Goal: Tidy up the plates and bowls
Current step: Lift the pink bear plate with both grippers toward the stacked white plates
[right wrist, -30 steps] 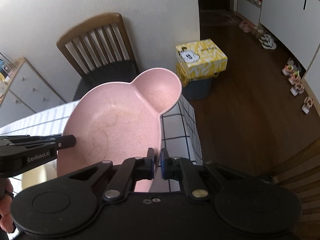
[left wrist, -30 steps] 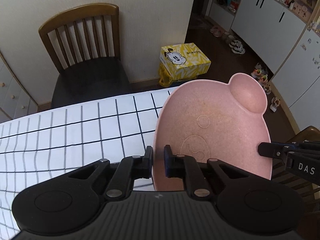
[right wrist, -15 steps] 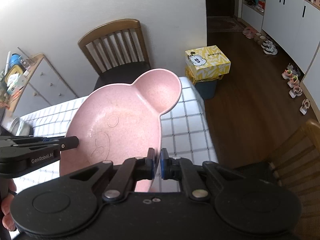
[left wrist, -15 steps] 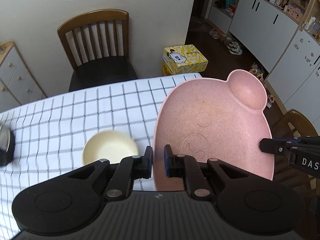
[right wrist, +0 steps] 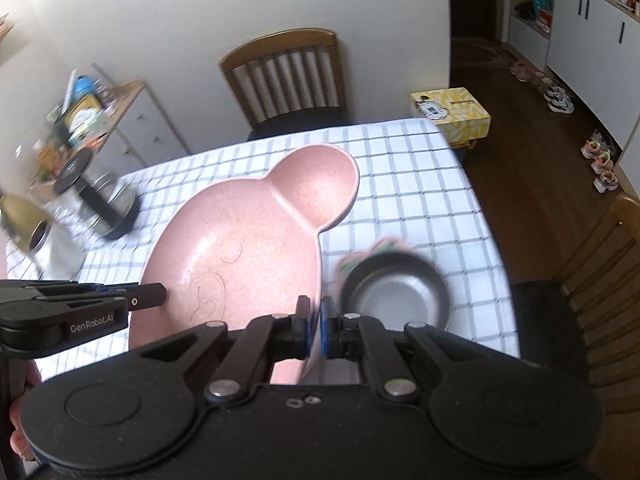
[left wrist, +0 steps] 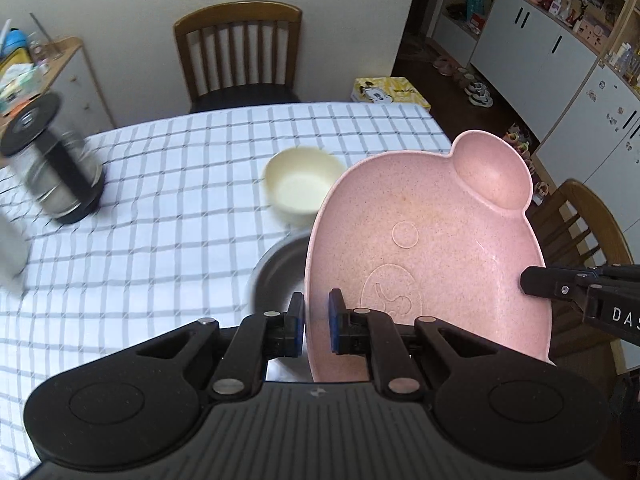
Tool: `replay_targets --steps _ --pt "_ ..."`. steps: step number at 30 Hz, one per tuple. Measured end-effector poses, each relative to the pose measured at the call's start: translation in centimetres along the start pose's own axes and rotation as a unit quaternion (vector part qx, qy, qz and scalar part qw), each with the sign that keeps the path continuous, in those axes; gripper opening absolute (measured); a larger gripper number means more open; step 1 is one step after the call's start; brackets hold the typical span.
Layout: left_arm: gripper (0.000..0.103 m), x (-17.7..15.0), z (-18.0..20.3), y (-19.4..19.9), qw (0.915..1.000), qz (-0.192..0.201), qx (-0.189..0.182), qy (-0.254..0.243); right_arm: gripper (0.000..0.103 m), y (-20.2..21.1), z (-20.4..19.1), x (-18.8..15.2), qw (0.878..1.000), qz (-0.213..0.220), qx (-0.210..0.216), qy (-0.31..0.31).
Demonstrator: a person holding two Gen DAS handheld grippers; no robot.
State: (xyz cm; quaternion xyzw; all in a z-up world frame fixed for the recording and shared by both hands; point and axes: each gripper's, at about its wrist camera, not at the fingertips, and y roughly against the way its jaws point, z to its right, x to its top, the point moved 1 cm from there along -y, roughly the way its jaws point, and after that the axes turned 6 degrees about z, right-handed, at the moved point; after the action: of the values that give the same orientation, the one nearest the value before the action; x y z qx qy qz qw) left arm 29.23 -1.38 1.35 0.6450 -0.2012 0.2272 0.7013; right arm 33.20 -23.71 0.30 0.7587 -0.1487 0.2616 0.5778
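Note:
A pink bear-shaped plate (left wrist: 432,248) with a round ear compartment hangs tilted above the checked tablecloth, carried by both grippers. My left gripper (left wrist: 316,322) is shut on the plate's left rim. My right gripper (right wrist: 315,328) is shut on the opposite rim, and its fingers also show at the plate's right edge in the left wrist view. On the cloth under the plate (right wrist: 248,248) sit a cream bowl (left wrist: 302,188) and a steel bowl (left wrist: 276,276), partly hidden by the plate. The steel bowl (right wrist: 396,292) lies just right of the plate in the right wrist view.
A steel and black jug (left wrist: 52,168) stands on the table's left part. A blurred colourful item (right wrist: 382,246) lies behind the steel bowl. Wooden chairs (left wrist: 240,52) stand at the far side and on the right. A yellow box (right wrist: 452,114) sits on the floor.
Both grippers have carried the plate up and back over the table. More cloth now shows, and the cream bowl, the steel bowl and the jug have come into view.

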Motion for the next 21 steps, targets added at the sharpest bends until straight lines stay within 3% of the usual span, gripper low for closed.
replay_targets --steps 9,21 --pt "0.011 -7.3 -5.2 5.3 0.9996 -0.006 0.026 0.006 0.006 2.1 -7.2 -6.7 1.0 -0.013 0.018 0.017" --pt "0.011 -15.1 -12.8 7.8 0.9979 -0.021 0.053 0.029 0.006 1.5 -14.5 -13.6 0.998 -0.048 0.043 0.028"
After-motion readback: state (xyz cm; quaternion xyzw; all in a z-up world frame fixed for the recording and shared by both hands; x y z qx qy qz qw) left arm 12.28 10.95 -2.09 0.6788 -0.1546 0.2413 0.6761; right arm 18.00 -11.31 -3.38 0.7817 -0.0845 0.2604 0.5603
